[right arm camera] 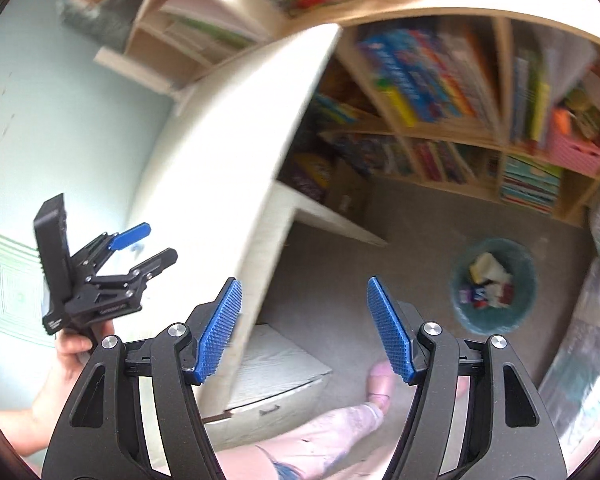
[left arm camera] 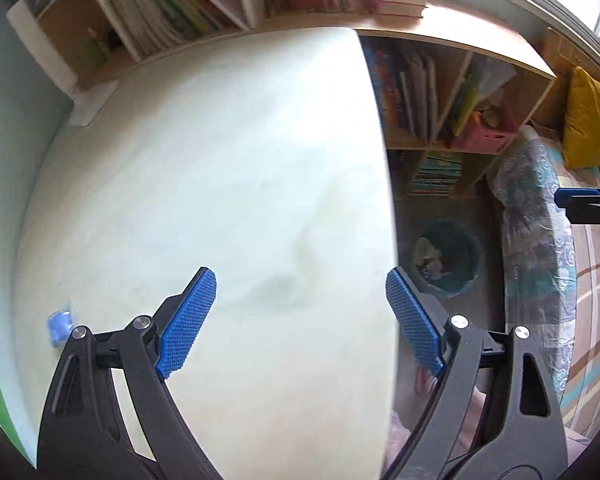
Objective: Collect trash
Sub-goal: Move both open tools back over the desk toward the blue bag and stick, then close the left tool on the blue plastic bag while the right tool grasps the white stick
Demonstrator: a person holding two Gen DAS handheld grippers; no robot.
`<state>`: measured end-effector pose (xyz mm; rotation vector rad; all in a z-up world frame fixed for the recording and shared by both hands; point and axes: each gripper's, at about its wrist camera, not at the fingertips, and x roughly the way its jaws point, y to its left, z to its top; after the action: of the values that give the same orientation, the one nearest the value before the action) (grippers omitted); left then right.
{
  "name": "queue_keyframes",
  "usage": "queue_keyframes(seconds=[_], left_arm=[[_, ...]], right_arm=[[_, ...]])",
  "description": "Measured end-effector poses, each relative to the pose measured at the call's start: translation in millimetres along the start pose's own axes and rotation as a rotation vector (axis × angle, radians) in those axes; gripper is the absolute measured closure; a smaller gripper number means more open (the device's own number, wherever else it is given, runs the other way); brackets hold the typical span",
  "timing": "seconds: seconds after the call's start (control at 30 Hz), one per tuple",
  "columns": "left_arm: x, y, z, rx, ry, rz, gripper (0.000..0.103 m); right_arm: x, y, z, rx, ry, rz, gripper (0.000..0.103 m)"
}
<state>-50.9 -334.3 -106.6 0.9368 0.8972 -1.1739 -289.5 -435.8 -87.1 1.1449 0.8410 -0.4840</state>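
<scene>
Left gripper [left arm camera: 300, 316] and right gripper [right arm camera: 304, 328] — both wide open, nothing held; we note the trash bin [right arm camera: 494, 286] at three o'clock, counter [left arm camera: 220, 180] below.

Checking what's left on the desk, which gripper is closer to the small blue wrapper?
Left. The left gripper hangs over the white desk beside the small blue wrapper; the right gripper is past the desk's edge, over the floor.

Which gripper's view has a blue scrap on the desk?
The left gripper: a small blue scrap lies on the desk beside its left finger. The right gripper view shows none.
</scene>
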Motion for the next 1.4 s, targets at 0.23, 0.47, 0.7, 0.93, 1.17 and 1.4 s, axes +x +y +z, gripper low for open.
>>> queue_keyframes(seconds=[0.23, 0.47, 0.7, 0.93, 1.17, 1.4], left_arm=[[-9, 104, -33, -0.103, 0.009, 0.083, 0.018], [-5, 182, -63, -0.150, 0.025, 0.138, 0.017], [18, 247, -88, -0.214, 0.065, 0.150, 0.017], [45, 277, -95, -0.242, 0.083, 0.128, 0.017], [61, 294, -93, -0.244, 0.075, 0.097, 0.017], [76, 313, -91, -0.260, 0.065, 0.056, 0.020]], right_arm=[[56, 96, 5, -0.080, 0.084, 0.052, 0.035], [112, 169, 2, -0.114, 0.152, 0.048, 0.035], [164, 219, -7, -0.147, 0.221, 0.002, 0.035], [201, 251, -8, -0.176, 0.258, -0.042, 0.035], [230, 264, -10, -0.185, 0.276, -0.092, 0.035], [250, 275, -13, -0.200, 0.259, -0.171, 0.037]])
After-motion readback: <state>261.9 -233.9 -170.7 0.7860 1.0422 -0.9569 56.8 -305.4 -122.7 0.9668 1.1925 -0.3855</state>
